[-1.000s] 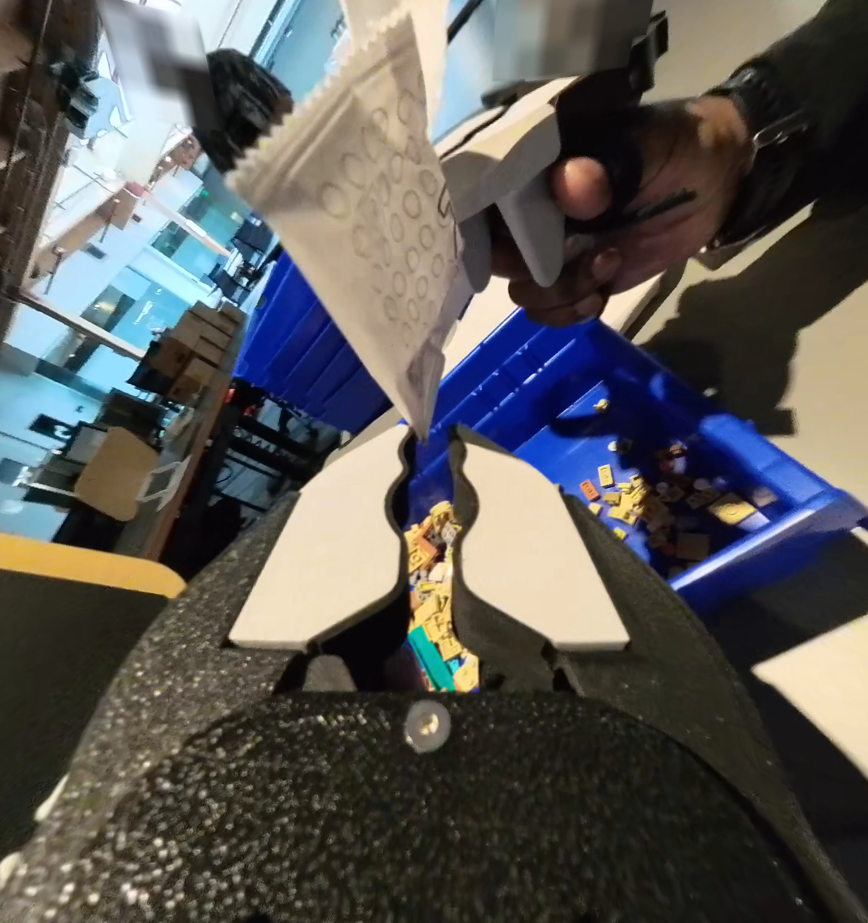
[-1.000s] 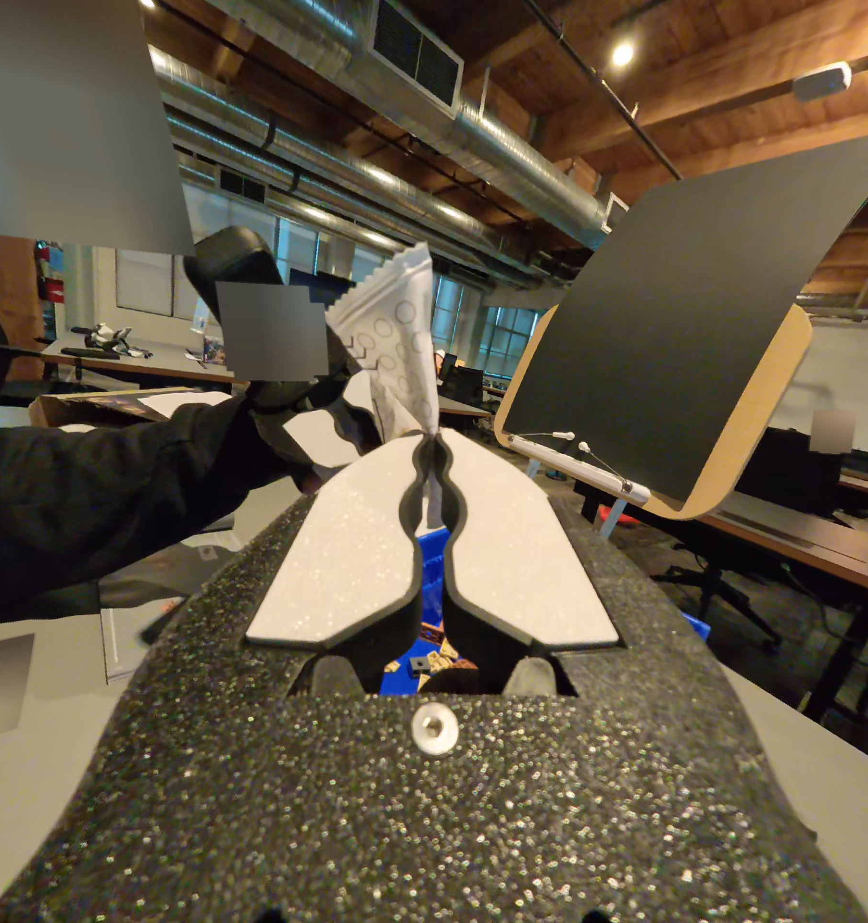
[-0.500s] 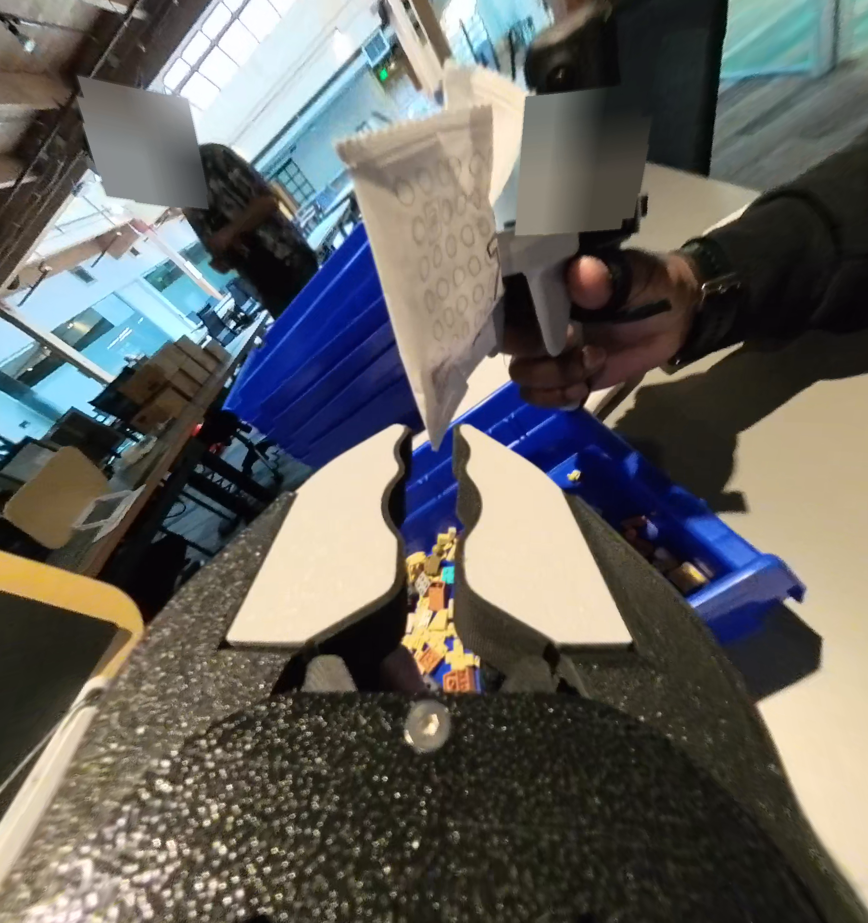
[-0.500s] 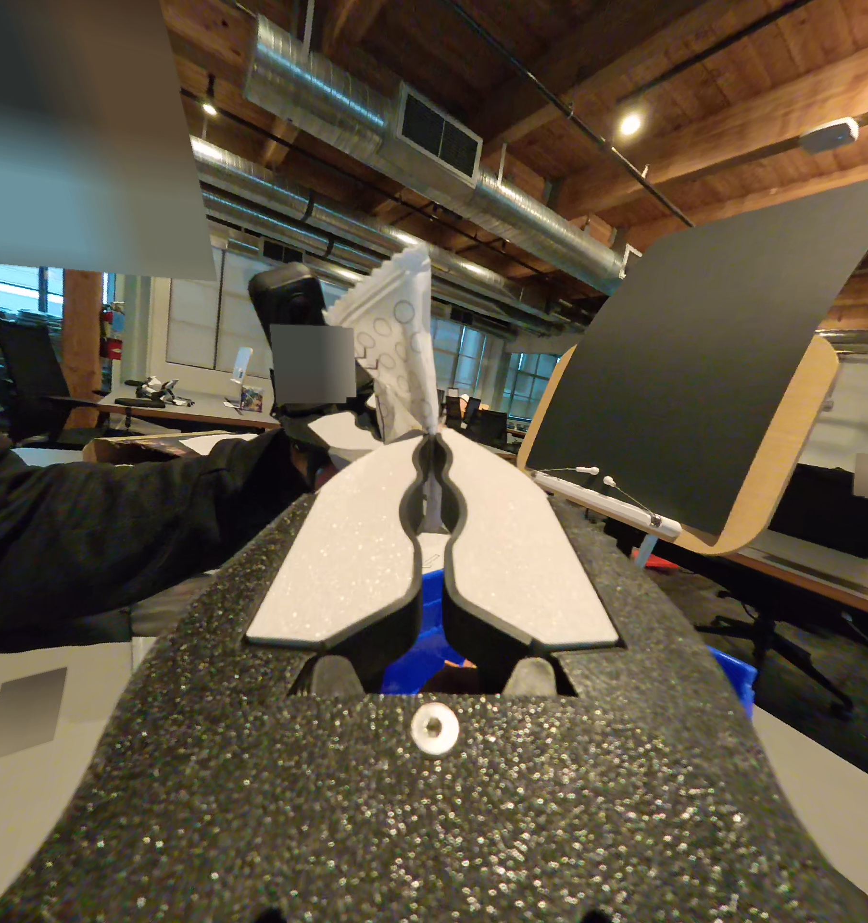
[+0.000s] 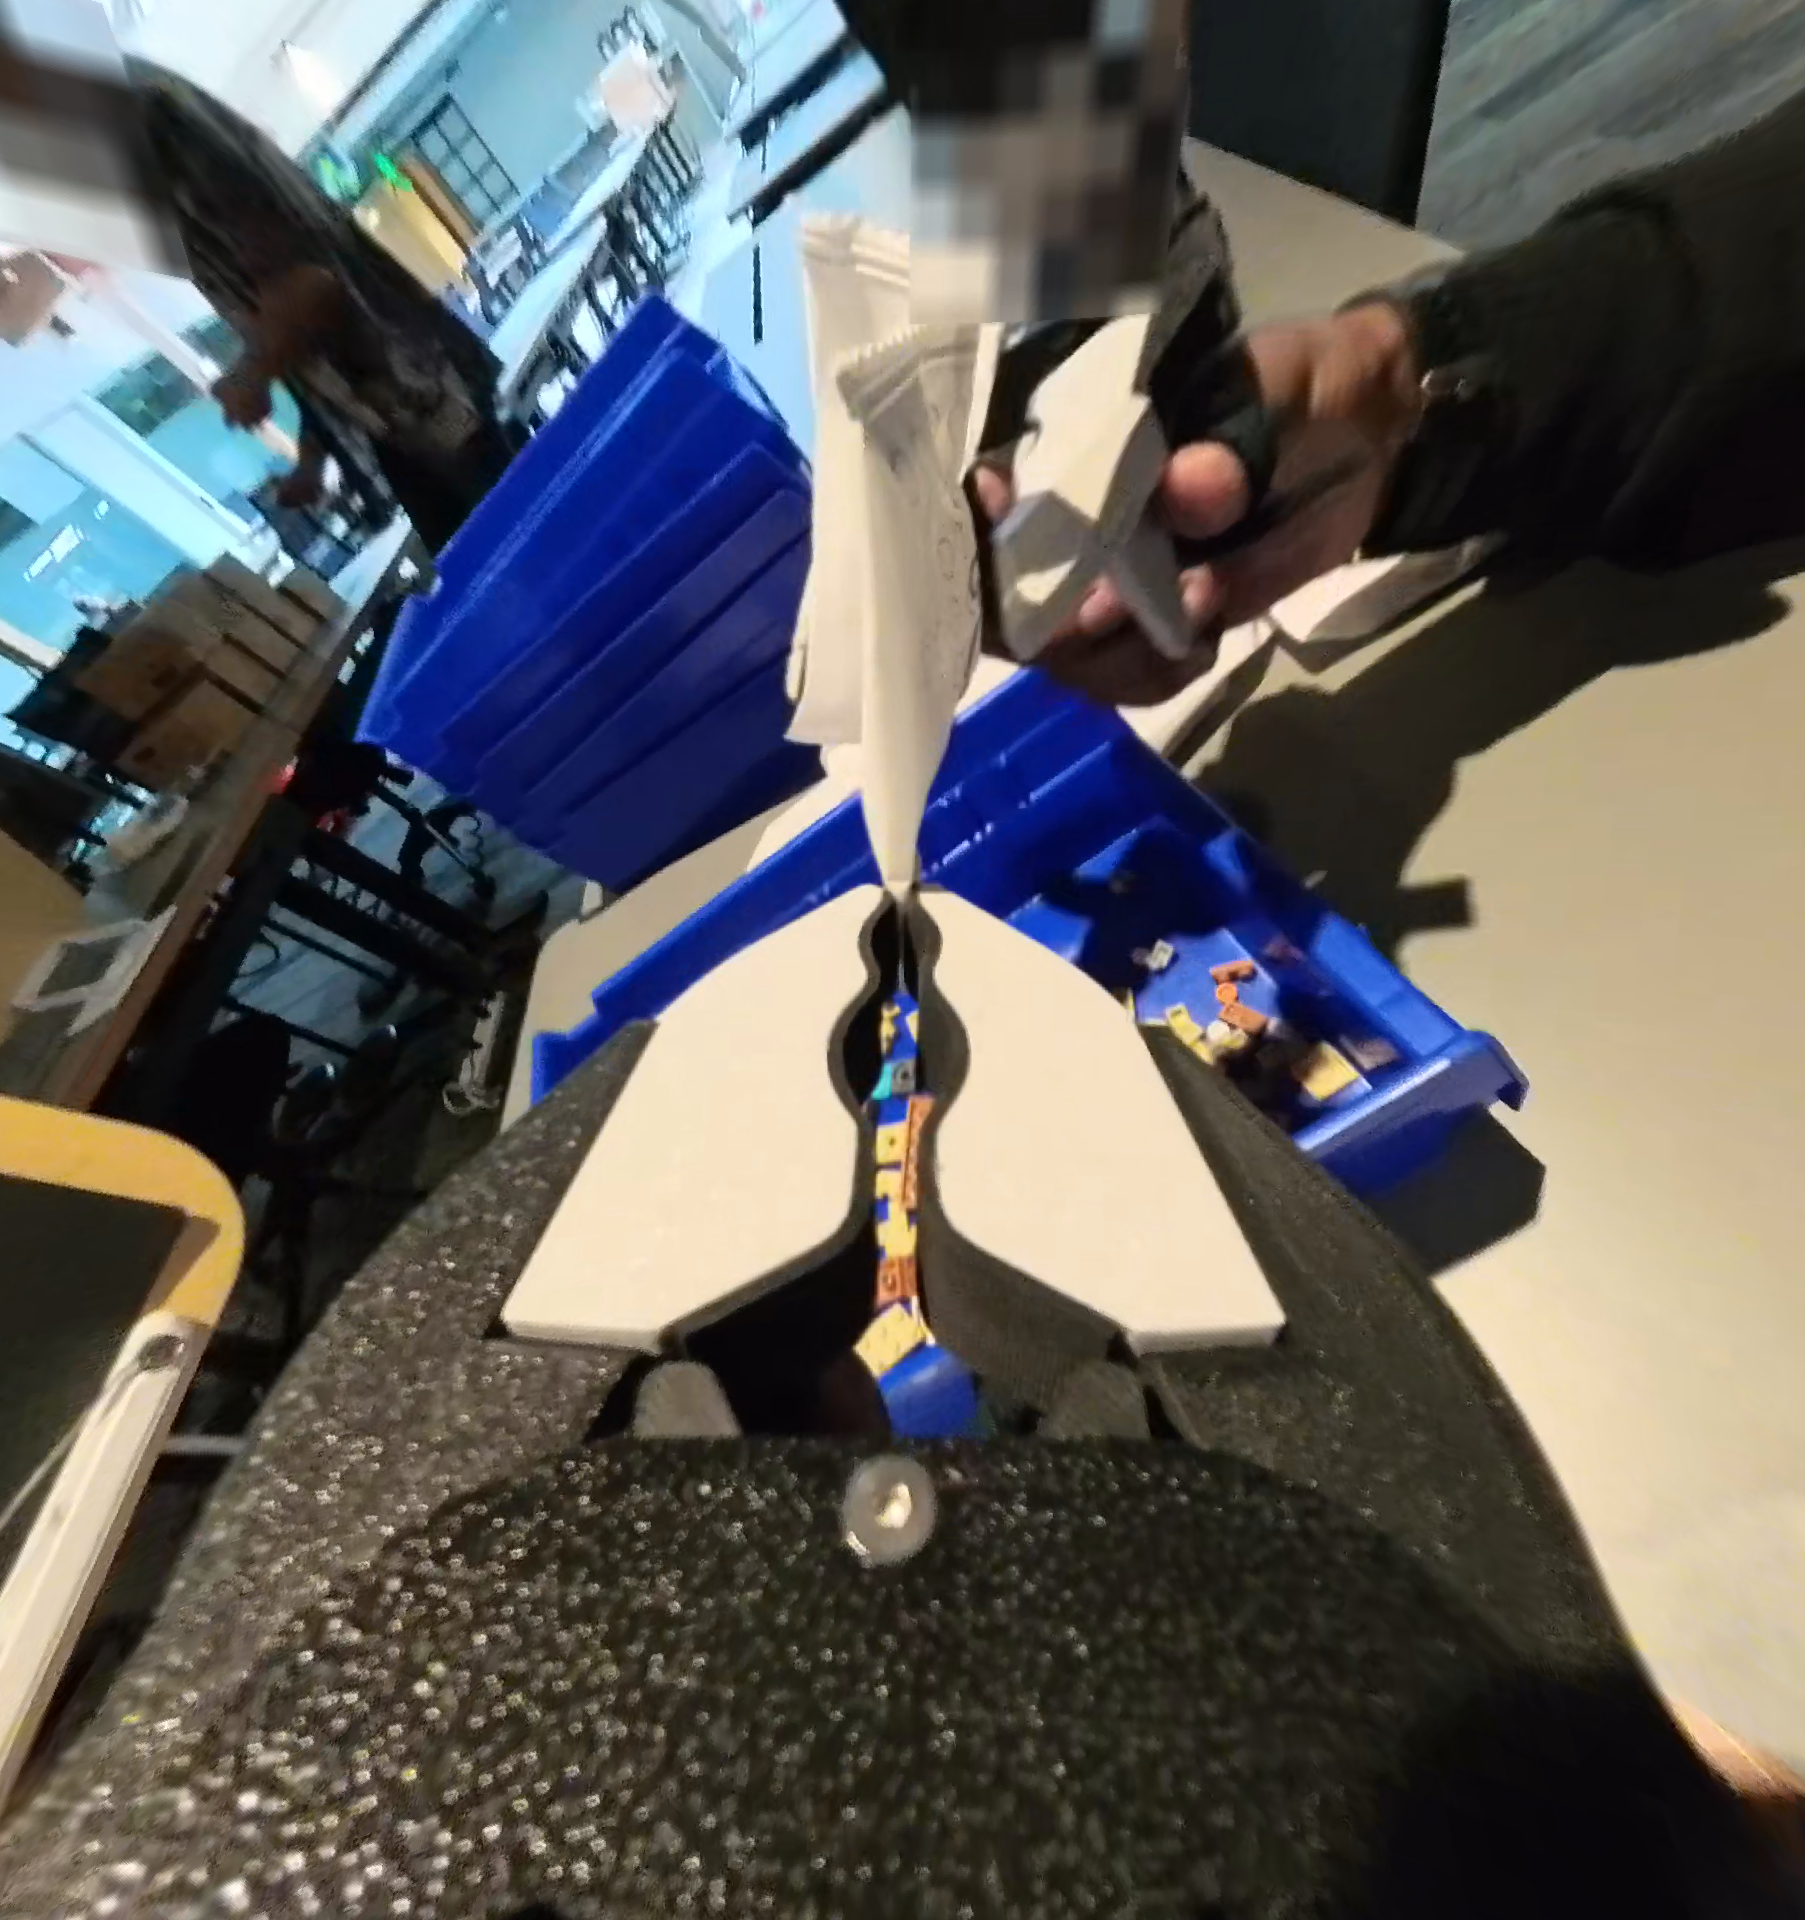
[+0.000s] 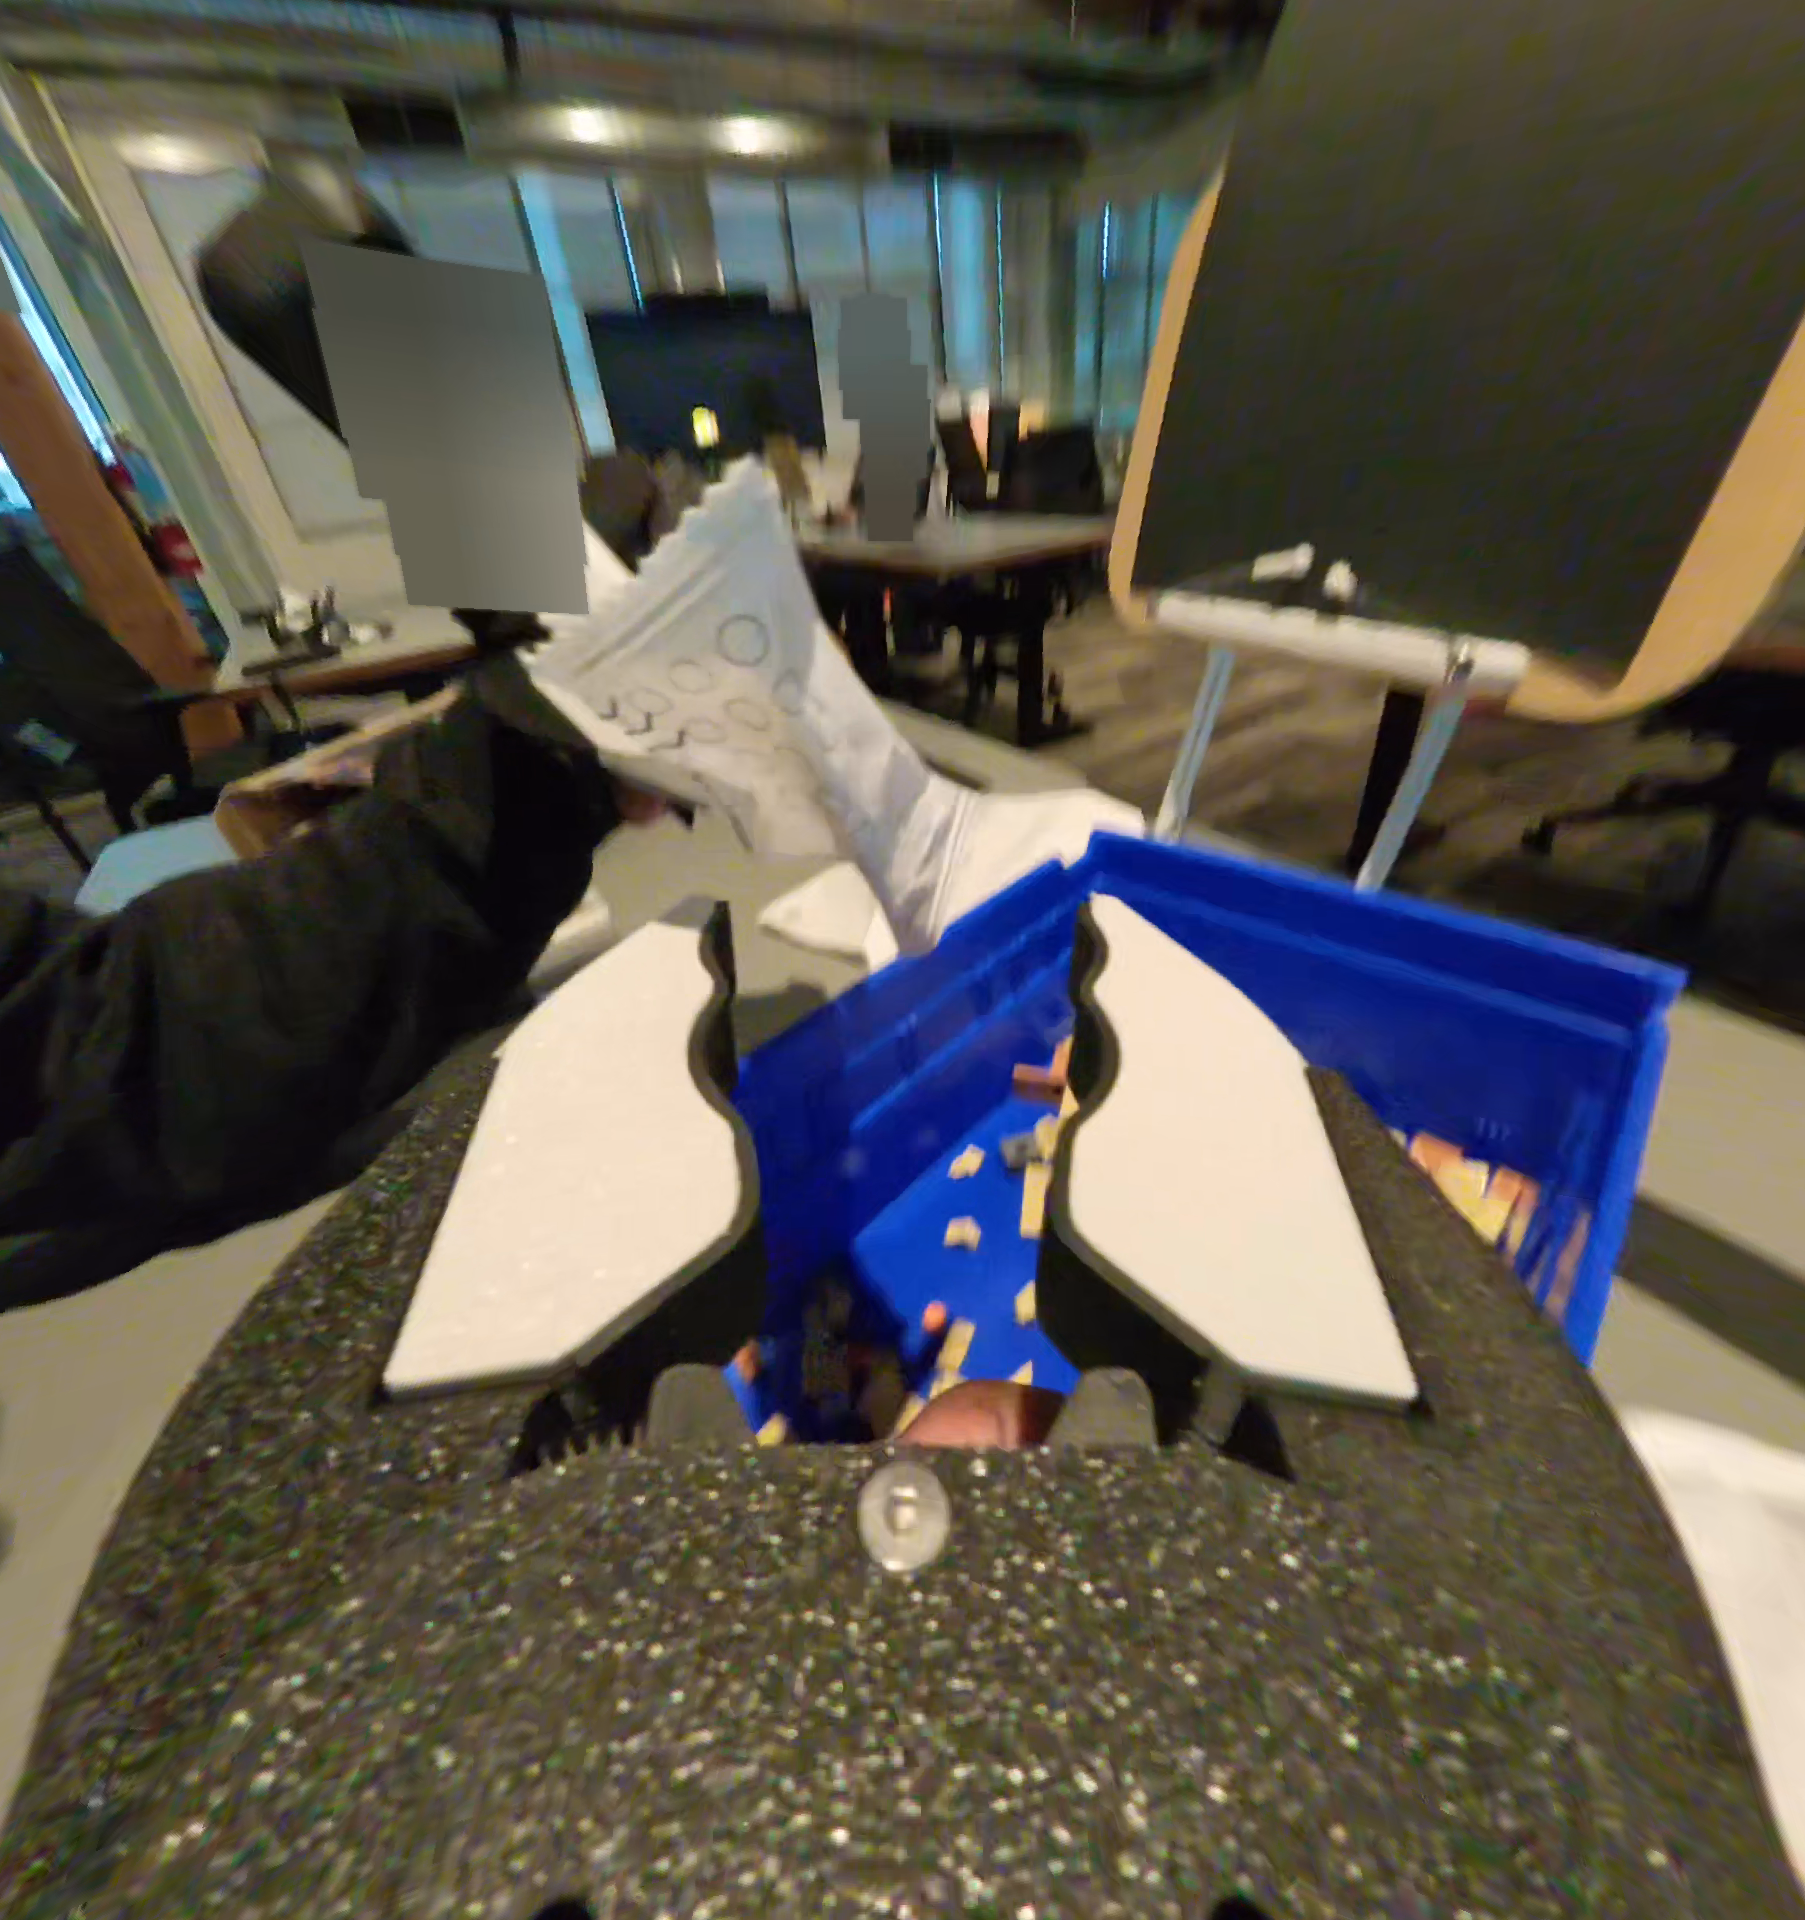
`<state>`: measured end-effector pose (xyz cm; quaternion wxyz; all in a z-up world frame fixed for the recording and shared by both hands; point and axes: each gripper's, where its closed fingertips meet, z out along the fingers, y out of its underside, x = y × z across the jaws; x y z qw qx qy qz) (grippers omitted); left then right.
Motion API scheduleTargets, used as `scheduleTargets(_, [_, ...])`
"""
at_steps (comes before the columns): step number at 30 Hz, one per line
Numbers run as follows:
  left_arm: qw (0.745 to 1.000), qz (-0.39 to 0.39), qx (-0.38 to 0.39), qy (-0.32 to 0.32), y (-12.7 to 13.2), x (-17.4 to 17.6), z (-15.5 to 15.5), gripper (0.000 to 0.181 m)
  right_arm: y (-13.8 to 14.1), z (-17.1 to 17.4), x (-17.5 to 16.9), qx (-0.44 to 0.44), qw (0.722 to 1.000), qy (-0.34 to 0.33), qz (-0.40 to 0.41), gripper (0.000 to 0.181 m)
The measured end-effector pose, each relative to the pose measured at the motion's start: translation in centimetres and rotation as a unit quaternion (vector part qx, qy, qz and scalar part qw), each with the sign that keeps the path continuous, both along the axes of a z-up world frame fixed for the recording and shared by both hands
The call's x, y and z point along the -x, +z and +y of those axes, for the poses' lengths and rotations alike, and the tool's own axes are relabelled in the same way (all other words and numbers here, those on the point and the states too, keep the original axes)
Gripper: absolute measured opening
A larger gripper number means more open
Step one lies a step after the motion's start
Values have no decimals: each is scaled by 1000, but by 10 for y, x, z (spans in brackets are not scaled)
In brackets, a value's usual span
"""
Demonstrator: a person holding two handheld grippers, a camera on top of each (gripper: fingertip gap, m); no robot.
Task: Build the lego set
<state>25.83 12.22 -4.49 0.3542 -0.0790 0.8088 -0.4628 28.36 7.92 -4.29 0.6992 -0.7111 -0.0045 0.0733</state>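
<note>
A white paper parts bag (image 5: 882,623) printed with circles hangs over a blue bin (image 5: 1417,1101) of small tan, orange and dark lego pieces (image 5: 1251,1029). My left gripper (image 5: 900,896) is shut on the bag's narrow end. The hand (image 5: 1241,520) holding the other gripper is just right of the bag. In the right wrist view, my right gripper (image 6: 900,920) is open and empty above the bin (image 6: 1500,997), with loose pieces (image 6: 981,1195) below it. The bag (image 6: 742,707) hangs beyond its fingertips, next to a dark sleeve (image 6: 254,997).
A stack of blue bins (image 5: 607,623) stands behind the open bin. A black board with a wooden edge (image 6: 1449,312) stands behind the bin on thin metal legs. White paper (image 6: 1760,1558) lies on the table at the right. A person (image 5: 337,343) stands far off. Left tips to right tips: about 6 cm.
My right gripper let go of the bag and opened, tilting down over the bin. My left gripper closed on the bag's narrow end.
</note>
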Motion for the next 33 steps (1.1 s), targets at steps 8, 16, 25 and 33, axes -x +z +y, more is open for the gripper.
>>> scheduleTargets(8, [971, 139, -185, 53, -41, 7, 3, 0, -52, -42, -2, 184, 962, -107, -171, 65])
scheduleTargets(16, [864, 323, -378, 76, -92, 2, 4, 0, -67, -60, 5, 205, 950, -93, -215, 63])
scheduleTargets(25, [830, 360, -420, 73, -100, 3, -3, 0, -76, -63, 2, 201, 953, -90, -208, 56])
scheduleTargets(33, [806, 376, -454, 50, -106, 11, -12, 0, -75, -60, 5, 198, 954, -86, -208, 55])
